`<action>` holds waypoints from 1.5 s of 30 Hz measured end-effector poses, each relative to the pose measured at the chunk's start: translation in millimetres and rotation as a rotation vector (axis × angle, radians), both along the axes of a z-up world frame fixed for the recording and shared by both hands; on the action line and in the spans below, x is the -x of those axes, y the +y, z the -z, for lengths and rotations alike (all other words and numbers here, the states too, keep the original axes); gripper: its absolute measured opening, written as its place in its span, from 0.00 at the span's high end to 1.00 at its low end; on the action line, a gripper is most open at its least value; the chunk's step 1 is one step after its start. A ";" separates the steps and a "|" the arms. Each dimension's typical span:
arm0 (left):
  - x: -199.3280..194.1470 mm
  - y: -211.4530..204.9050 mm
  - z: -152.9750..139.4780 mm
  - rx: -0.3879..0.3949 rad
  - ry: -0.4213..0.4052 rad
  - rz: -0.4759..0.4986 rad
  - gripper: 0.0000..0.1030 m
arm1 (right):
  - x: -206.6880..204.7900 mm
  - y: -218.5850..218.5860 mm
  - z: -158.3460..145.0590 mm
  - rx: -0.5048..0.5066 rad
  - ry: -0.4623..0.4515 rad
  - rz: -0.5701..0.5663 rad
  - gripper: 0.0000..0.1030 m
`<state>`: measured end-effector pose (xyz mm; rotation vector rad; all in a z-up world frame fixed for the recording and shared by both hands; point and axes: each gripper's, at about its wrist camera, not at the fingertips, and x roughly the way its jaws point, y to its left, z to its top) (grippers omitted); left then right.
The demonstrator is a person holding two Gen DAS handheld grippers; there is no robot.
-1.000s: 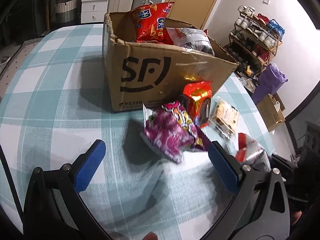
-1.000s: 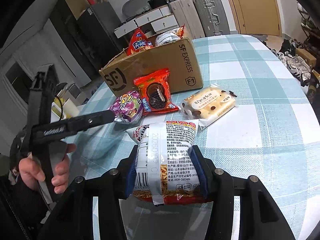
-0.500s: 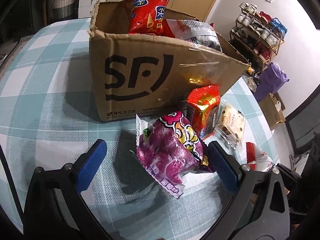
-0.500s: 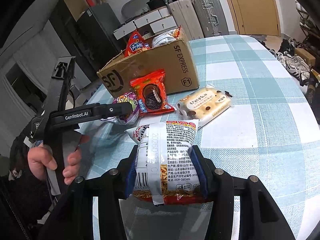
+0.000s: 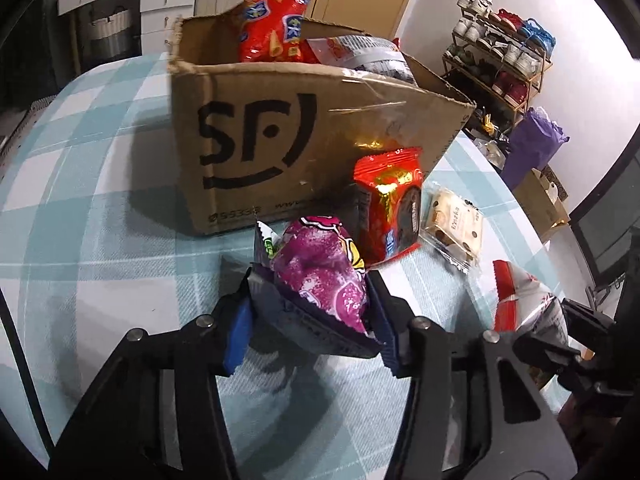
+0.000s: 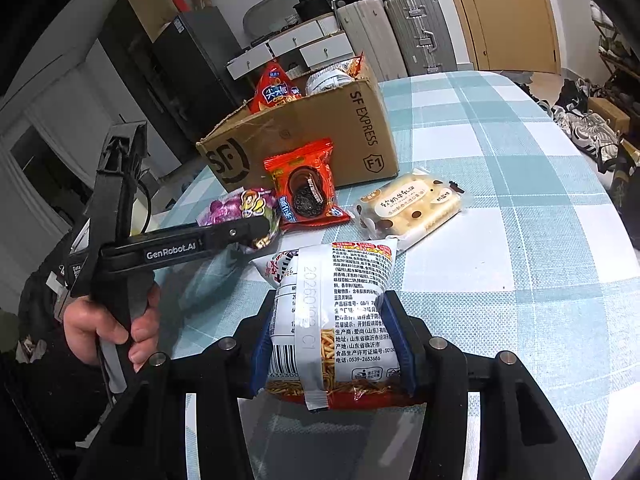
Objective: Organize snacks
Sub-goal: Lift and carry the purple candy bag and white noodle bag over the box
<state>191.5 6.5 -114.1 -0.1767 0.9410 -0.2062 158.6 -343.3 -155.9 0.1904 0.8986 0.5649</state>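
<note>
Where purple snack bag (image 5: 320,276) meets closing pads, lower edge hidden.

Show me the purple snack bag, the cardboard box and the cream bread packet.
purple snack bag (image 5: 320,276), left wrist view, crumpled middle.
cardboard box (image 5: 256,148), left wrist view, printed front wall.
cream bread packet (image 6: 408,210), right wrist view, top face.

You face a brown cardboard box (image 5: 304,128) printed black; ahead of your blue-padded left claw (image 5: 310,320), a purple packet (image 5: 320,276); beyond it, a red packet (image 5: 390,208); teal-and-white checked tablecloth (image 5: 100,220).
</note>
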 end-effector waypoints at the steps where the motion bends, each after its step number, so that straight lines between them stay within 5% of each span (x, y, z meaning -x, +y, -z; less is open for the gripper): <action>1: 1.2 0.9 -0.5 0.001 0.001 0.000 0.53 | 1.4 0.5 -1.3 0.000 -0.003 0.000 0.51; 25: 52.5 15.0 -63.5 0.022 -0.099 0.053 0.52 | 12.6 4.3 -34.4 -0.013 -0.081 0.017 0.51; 45: 30.1 32.7 -146.9 0.008 -0.196 0.065 0.52 | -44.3 44.6 -119.1 -0.026 -0.247 -0.027 0.51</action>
